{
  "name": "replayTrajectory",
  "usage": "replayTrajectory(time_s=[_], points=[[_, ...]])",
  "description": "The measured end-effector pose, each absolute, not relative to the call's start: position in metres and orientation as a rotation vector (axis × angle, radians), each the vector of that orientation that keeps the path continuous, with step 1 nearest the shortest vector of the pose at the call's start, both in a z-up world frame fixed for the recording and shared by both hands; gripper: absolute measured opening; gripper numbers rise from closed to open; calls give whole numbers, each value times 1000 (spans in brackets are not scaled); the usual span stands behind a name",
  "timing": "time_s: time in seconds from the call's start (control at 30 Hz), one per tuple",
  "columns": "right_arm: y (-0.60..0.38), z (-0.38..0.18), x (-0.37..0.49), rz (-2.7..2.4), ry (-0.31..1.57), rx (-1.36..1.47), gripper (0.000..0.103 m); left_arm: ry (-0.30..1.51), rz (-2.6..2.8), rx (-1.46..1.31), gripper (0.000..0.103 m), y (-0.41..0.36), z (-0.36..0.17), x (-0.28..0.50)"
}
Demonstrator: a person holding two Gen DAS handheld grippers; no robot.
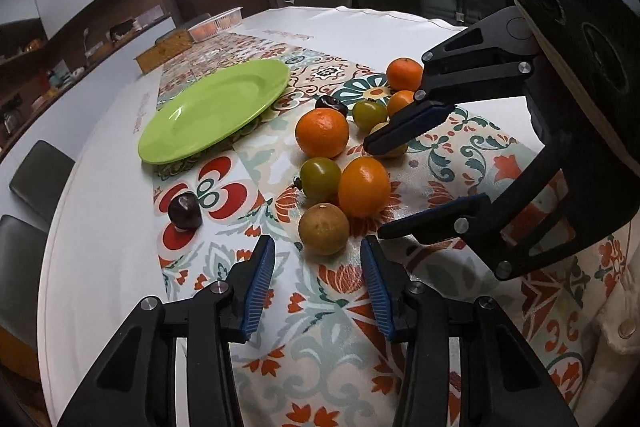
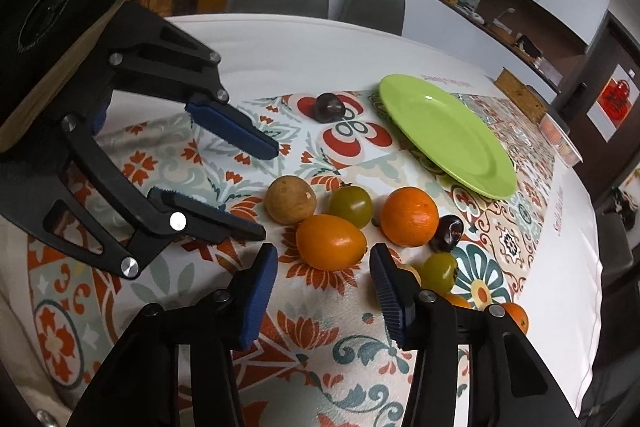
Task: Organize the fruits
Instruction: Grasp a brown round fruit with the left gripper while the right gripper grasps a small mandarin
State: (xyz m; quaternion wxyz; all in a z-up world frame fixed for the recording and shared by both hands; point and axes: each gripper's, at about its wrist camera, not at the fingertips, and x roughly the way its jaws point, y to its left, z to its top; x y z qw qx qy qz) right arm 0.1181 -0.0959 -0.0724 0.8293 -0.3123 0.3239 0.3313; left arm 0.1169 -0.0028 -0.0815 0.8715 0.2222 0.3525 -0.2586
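Fruit loose on patterned cloth, both claws wide and empty

Left gripper [image 1: 318,251] low over the tablecloth [image 1: 320,347], fingers spread wide, gripping nothing, brown round fruit [image 1: 323,229] just beyond the tips. Right gripper [image 2: 322,259] likewise spread wide and empty, oval orange fruit [image 2: 331,242] lying just ahead between the tips, not touched. Seen from the left camera, right gripper reaching in from the right, one blue pad [image 1: 404,129] over a yellowish fruit [image 1: 394,149] partly hidden behind it; contact impossible to tell.

Green plate [image 1: 212,111] bare, set on the cloth beyond the fruit. Large round orange [image 1: 322,132] near the plate's edge. Green tomato [image 1: 320,178] touching the oval orange fruit. Second green tomato [image 1: 369,115] farther back, beside a dark plum [image 1: 330,105]. Two small oranges [image 1: 404,73] at the far end of the cluster. Another dark plum [image 1: 184,211] alone, well apart to the left, on a red motif. Wicker box [image 1: 164,53] and plastic tray [image 1: 216,23] far down the table.
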Motion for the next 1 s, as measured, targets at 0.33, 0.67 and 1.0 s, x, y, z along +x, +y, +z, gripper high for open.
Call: replayTrajectory(time_s=[0.33, 0.67, 1.0], points=[[-98, -74, 131, 723, 703, -637, 48, 763, -567, 448, 39, -7, -81, 132], [-99, -74, 139, 734, 724, -590, 40, 813, -498, 351, 28, -1, -79, 134], [-104, -55, 132, 690, 709, -470, 40, 769, -329, 222, 28, 8, -57, 114]])
